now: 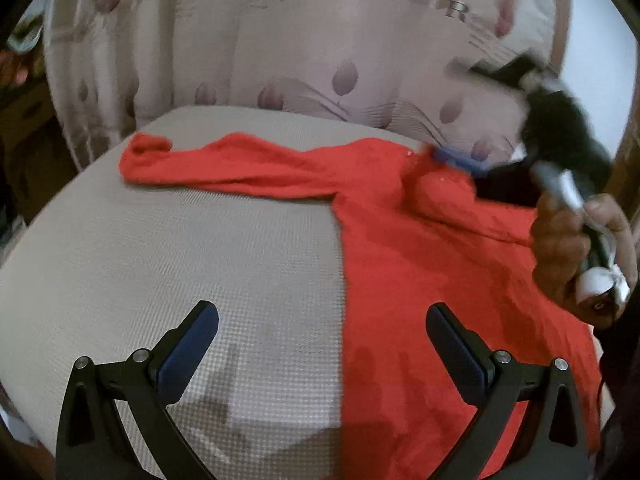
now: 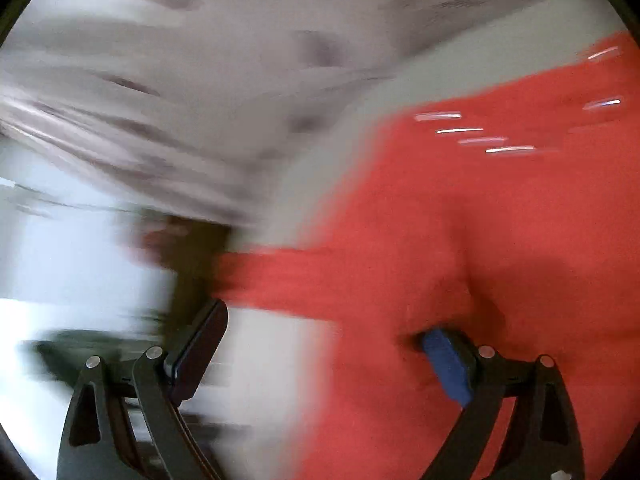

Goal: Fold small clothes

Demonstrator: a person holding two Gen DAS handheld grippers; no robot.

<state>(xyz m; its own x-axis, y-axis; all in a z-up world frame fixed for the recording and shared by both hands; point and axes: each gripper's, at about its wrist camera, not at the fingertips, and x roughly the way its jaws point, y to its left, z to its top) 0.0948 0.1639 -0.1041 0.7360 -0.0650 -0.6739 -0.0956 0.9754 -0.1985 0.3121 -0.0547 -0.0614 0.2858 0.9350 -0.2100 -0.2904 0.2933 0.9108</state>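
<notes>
A small red garment [image 1: 420, 248] lay spread on a pale, finely checked mattress cover [image 1: 180, 248]. It looked like a long-sleeved top: one sleeve [image 1: 224, 164] stretched flat toward the far left, its cuff bunched at the end, while the body ran down the right side of the cover to its near edge. The cloth was a plain bright red, soft and a little wrinkled, with a raised fold near the shoulder and a few tiny white specks up by the neck. Behind it stood bedding [image 1: 304, 40] in a faded pink with tulip-like prints.

The left gripper [image 1: 320, 344] hung over the near edge with its fingers wide and nothing between them; one blue pad [image 1: 188, 352] was over bare cover, the other finger [image 1: 456, 352] over the red cloth.

The right gripper [image 2: 324, 356], held in a hand [image 1: 560, 240], was badly smeared in both views. Its fingers stood wide apart, the blue-padded one [image 2: 448, 364] against or just above the red body; whether it touched I could not tell. Nothing was pinched.
</notes>
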